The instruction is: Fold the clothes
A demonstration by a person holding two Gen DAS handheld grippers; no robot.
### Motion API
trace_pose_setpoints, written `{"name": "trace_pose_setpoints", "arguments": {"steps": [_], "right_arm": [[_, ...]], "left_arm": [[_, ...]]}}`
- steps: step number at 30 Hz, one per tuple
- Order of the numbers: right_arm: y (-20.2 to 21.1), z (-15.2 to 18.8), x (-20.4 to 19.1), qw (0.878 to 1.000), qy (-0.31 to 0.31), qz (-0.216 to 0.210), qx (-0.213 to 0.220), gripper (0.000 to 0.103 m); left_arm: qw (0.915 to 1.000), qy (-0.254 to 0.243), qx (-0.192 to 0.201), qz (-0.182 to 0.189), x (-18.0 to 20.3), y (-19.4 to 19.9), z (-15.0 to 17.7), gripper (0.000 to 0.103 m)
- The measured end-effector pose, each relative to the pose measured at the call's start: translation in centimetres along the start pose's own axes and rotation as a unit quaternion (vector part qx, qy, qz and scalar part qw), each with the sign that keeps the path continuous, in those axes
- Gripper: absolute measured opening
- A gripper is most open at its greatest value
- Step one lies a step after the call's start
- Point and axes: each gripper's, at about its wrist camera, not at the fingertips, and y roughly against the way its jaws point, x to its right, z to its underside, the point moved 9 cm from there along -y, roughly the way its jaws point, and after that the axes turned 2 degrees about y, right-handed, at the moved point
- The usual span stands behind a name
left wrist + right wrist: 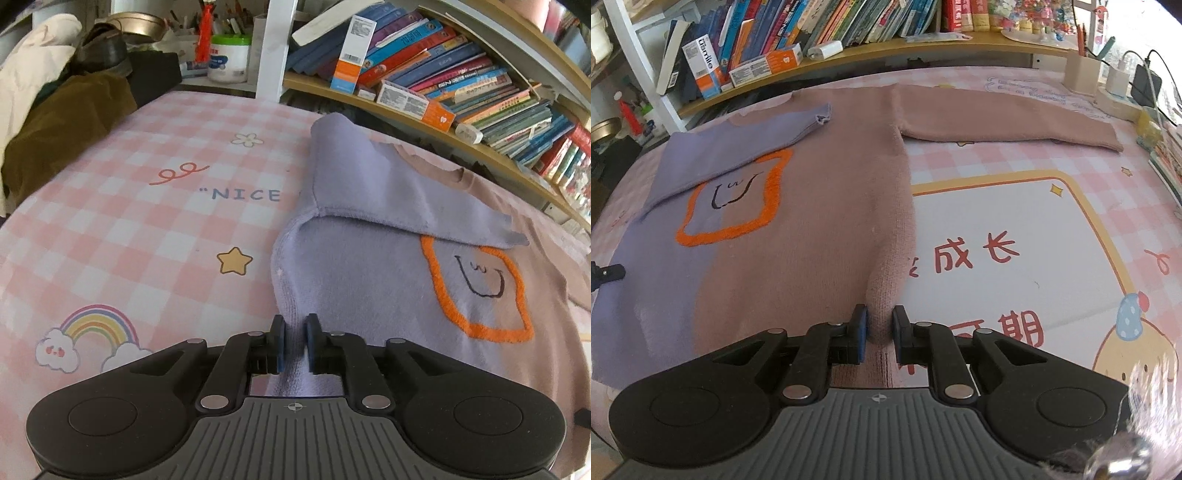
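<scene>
A two-tone knitted sweater (798,206) lies front-up across a desk (122,236) covered by a pink checked mat, its lilac half to the person's left and its dusty-pink half to the right, an orange-outlined smiling face stitched across the seam. The lilac sleeve (373,184) is already turned inward and rests diagonally over the chest, its cuff near the neckline; the pink sleeve (1004,122) lies stretched straight out over the mat toward the desk's far right.

Both tools bite the garment at its near hem. The left gripper (294,341) has its fingers drawn together on a raised ridge of lilac knit at the sweater's left side edge. The right gripper (879,332) has its fingers clamped on a similar pinch of pink knit at the right side edge, where the fabric bunches upward between the blue pads. Holding both bottom corners at once would, by appearances, let the person keep the hem taut and level, whether to smooth the body flat or to carry the lower edge up toward the shoulders. With one sleeve tucked and the other out, the fold looks partway along. A crowded bookshelf (820,33) runs along the desk's far edge.
</scene>
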Motion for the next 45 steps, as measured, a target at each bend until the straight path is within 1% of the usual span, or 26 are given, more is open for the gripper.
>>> {"name": "trace_pose_setpoints", "arguments": {"steps": [1,2,3,4,5,6,7,8,9,10,11,14,15,19,25,28,31,34,37,40,45], "right_arm": [[0.2,0.0,0.0,1.0,0.0,0.005,0.002,0.022],[0.5,0.0,0.0,1.0,-0.001,0.009,0.008,0.033],[0.9,0.0,0.0,1.0,-0.002,0.014,0.013,0.05],[1.3,-0.1,-0.1,1.0,-0.002,0.017,0.021,0.056],[1.7,-0.1,-0.2,0.999,-0.003,0.02,0.028,0.062],[2.2,-0.2,-0.3,0.999,-0.004,0.024,0.035,0.065],[2.6,-0.3,-0.4,0.999,-0.004,0.027,0.042,0.071],[2.9,-0.3,-0.7,0.998,-0.003,0.03,0.047,0.076],[3.3,-0.2,-0.9,0.998,-0.001,0.034,0.053,0.079],[3.6,-0.2,-1.1,0.998,0.001,0.037,0.058,0.082],[3.9,-0.1,-1.3,0.997,0.003,0.04,0.063,0.086],[4.5,0.7,-1.8,0.996,0.005,0.049,0.067,0.088],[4.5,1.0,-2.0,0.997,0.004,0.051,0.065,0.088],[5.2,2.7,-2.6,0.996,0.003,0.06,0.059,0.088],[6.9,5.0,-2.5,0.994,-0.003,0.088,0.06,0.09],[7.8,5.8,-1.7,0.993,-0.01,0.103,0.062,0.09],[8.2,6.2,-0.8,0.992,-0.02,0.112,0.062,0.09],[8.6,6.5,0.0,0.991,-0.026,0.118,0.063,0.09],[8.4,6.4,0.8,0.991,-0.029,0.116,0.063,0.09],[8.1,6.0,1.8,0.991,-0.031,0.112,0.063,0.09],[6.9,4.2,4.5,0.993,-0.034,0.095,0.066,0.09]], "left_arm": [[1.0,-0.002,0.001,-0.001,0.0,0.1,-0.1,0.014],[1.0,-0.004,0.003,-0.002,0.0,0.3,-0.1,0.015],[1.0,-0.006,0.004,-0.002,0.0,0.4,-0.2,0.017],[0.9999,-0.009,0.005,-0.003,0.0,0.6,-0.2,0.02],[0.9999,-0.013,0.009,-0.002,0.2,1.1,-0.2,0.027],[0.9997,-0.018,0.014,-0.001,0.5,1.7,-0.1,0.031],[0.9996,-0.024,0.018,0.001,0.8,2.4,0.0,0.04],[0.9993,-0.029,0.023,0.002,1.2,3.0,0.0,0.053],[0.999,-0.034,0.027,0.003,1.5,3.7,0.1,0.059],[0.9988,-0.038,0.029,0.002,1.8,4.1,0.4,0.071],[0.9986,-0.042,0.031,-0.002,2.1,4.6,0.8,0.076],[0.996,-0.086,0.023,0.004,3.6,5.3,2.6,0.077],[0.9954,-0.093,0.022,0.007,3.7,5.4,2.9,0.077],[0.9943,-0.104,0.017,0.017,3.6,5.8,3.8,0.081],[0.9921,-0.121,0.009,0.033,3.6,6.2,5.3,0.082],[0.9896,-0.133,-0.002,0.055,4.7,6.1,6.1,0.082],[0.9853,-0.152,0.001,0.077,6.3,6.3,6.4,0.082],[0.9832,-0.161,-0.001,0.085,7.4,6.1,6.6,0.085],[0.9839,-0.158,-0.003,0.083,8.0,5.8,6.6,0.086],[0.986,-0.15,-0.004,0.073,8.6,5.4,6.5,0.086],[0.9892,-0.139,0.005,0.047,10.5,5.0,6.1,0.086]]}}
